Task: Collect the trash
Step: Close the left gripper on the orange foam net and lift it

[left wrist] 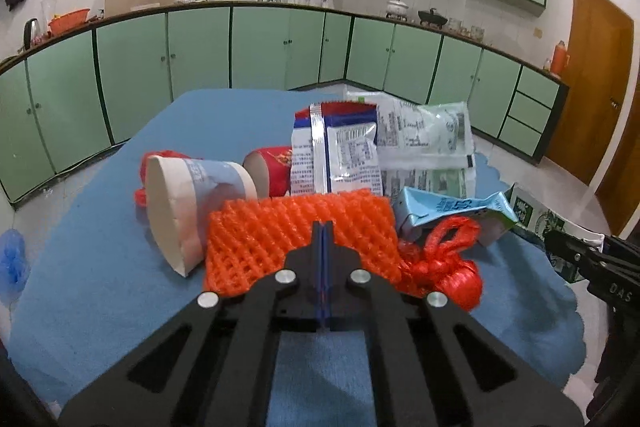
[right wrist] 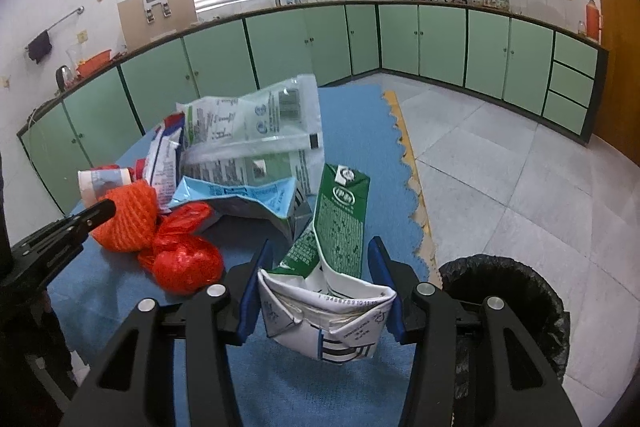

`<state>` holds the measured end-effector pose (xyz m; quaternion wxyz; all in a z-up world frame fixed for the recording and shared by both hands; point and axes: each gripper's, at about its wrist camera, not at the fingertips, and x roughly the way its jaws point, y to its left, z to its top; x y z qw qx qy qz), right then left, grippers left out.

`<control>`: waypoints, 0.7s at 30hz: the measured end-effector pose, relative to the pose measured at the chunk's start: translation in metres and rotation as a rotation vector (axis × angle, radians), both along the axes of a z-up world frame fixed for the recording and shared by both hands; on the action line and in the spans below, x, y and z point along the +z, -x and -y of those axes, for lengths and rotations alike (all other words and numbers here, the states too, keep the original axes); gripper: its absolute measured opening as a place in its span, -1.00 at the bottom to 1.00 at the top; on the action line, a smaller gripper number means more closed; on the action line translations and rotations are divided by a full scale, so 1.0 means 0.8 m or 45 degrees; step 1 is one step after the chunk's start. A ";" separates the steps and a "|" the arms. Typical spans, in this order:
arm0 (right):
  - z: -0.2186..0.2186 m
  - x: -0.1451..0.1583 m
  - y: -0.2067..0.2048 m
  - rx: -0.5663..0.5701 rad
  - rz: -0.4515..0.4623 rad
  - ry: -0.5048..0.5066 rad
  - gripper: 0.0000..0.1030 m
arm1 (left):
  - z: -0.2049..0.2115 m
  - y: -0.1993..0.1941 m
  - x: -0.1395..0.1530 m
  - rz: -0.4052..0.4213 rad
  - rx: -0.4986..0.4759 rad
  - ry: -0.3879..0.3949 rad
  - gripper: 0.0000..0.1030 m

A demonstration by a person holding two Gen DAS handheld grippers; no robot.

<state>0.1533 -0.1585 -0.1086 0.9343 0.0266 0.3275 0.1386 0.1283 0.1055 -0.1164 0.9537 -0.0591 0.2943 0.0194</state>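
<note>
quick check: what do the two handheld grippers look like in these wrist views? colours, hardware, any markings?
Both match: the left gripper and the right gripper have matte black linkage arms with slotted cutouts, round silver pivot pins and blue finger pads. In the left wrist view, the right gripper's side carries pale embossed lettering. No cables, hands or sleeves are visible.

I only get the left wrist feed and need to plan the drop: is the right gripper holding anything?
Observer: Yes, the right gripper is closed on a crumpled green and white carton.
Operator: Is there a bin anywhere?
Observer: A bin with a black bag sits on the floor just right of the blue mat.
Operator: And my left gripper?
Observer: The left gripper is shut, its tip against the orange foam net.
</note>
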 end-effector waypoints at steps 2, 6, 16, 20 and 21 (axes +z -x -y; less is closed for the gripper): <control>0.005 0.007 0.002 -0.007 0.016 -0.012 -0.05 | 0.000 0.008 0.010 0.025 0.002 0.010 -1.00; 0.011 0.025 0.008 -0.013 0.057 -0.038 -0.06 | 0.003 0.020 0.033 0.082 -0.014 0.002 -1.00; 0.011 0.029 0.010 0.011 0.077 -0.030 -0.08 | 0.020 0.004 0.019 -0.024 -0.050 0.001 -0.80; 0.008 0.026 0.012 0.035 0.077 -0.035 -0.12 | 0.032 -0.003 0.010 -0.027 -0.033 -0.044 0.11; 0.008 0.025 0.012 0.040 0.072 -0.041 -0.14 | 0.035 -0.006 0.009 -0.032 -0.039 -0.051 0.13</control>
